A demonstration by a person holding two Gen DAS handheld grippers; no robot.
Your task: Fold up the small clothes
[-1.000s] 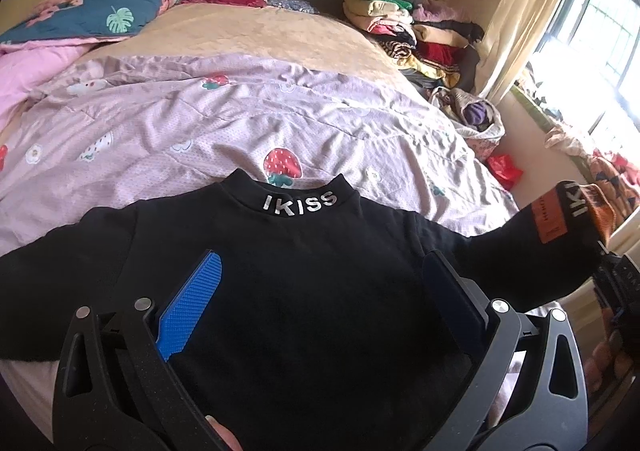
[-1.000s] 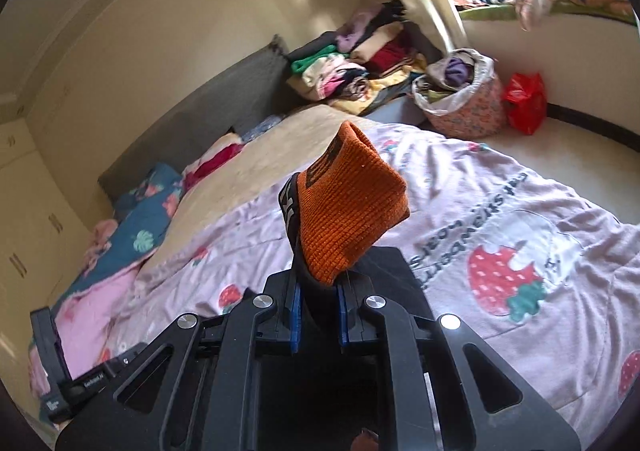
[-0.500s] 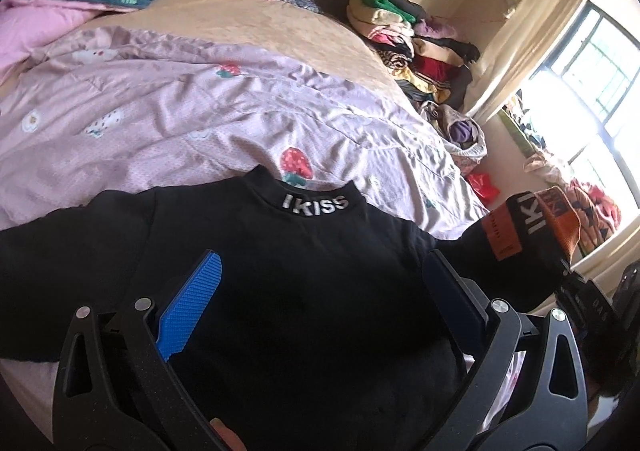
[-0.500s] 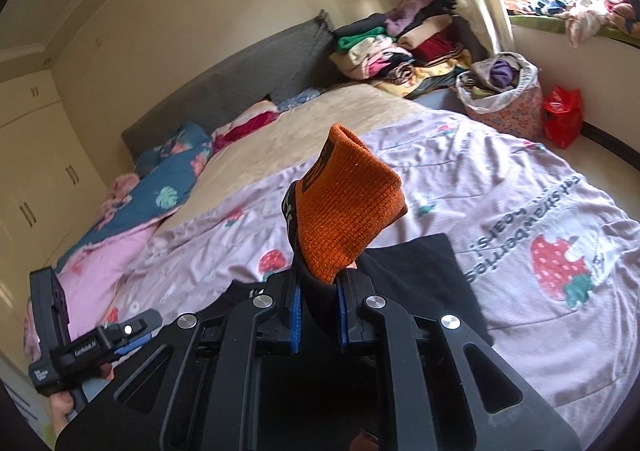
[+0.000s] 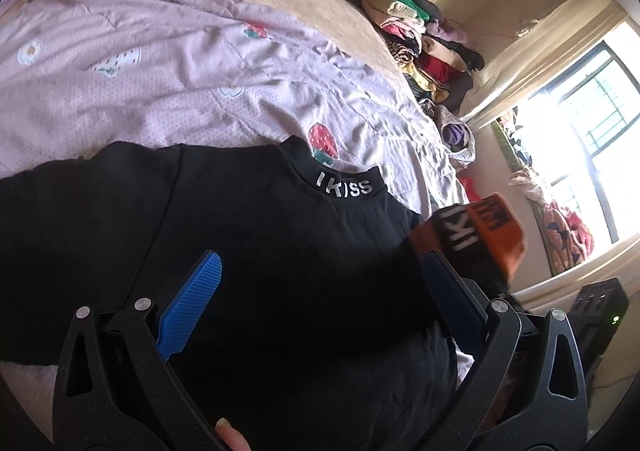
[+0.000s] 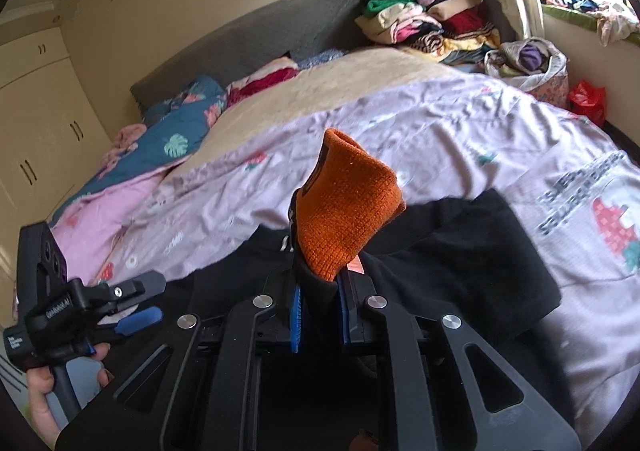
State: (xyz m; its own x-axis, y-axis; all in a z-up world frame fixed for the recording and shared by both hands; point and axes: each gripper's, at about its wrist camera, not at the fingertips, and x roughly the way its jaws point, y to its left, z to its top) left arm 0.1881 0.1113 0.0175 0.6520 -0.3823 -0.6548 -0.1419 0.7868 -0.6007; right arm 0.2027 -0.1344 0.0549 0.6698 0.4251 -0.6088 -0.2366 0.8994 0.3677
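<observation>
**Sleeve carried in over the black top**

Since a second ago the orange cuff [image 6: 344, 211] has travelled inward, from out beside the garment to above its right shoulder, and the right gripper [image 6: 320, 303] that carries it now looks across the black fabric rather than the bare quilt. The black top [image 5: 256, 251] lies flat on its front on the bed, its collar lettered "IKISS" pointing away from the left gripper's fingertips. Its right sleeve is lifted: the dark part of the sleeve is pinched between the right gripper's two blue pads [image 6: 297, 315], and the ribbed orange cuff stands up just beyond the fingertips. The jaws are starting to ease apart, though the pads are pressing on the sleeve. In the left wrist view the same cuff shows just past the right-hand finger, raised over the shoulder.

The left gripper [image 5: 320, 275] hangs above the body of the top with its fingers [image 5: 192, 303] spread wide and nothing between them; the black cloth lies below and ahead of both. A fingertip of the holding hand shows at the bottom edge between the arms.

Beyond the collar spreads a pink strawberry-print quilt [image 5: 180, 91], then a beige blanket [image 6: 340, 87]. Far ahead and to the right of the fingers sits a pile of folded clothes [image 6: 432, 23] against the wall, with a full fabric basket [image 6: 532, 63] beside it.
</observation>
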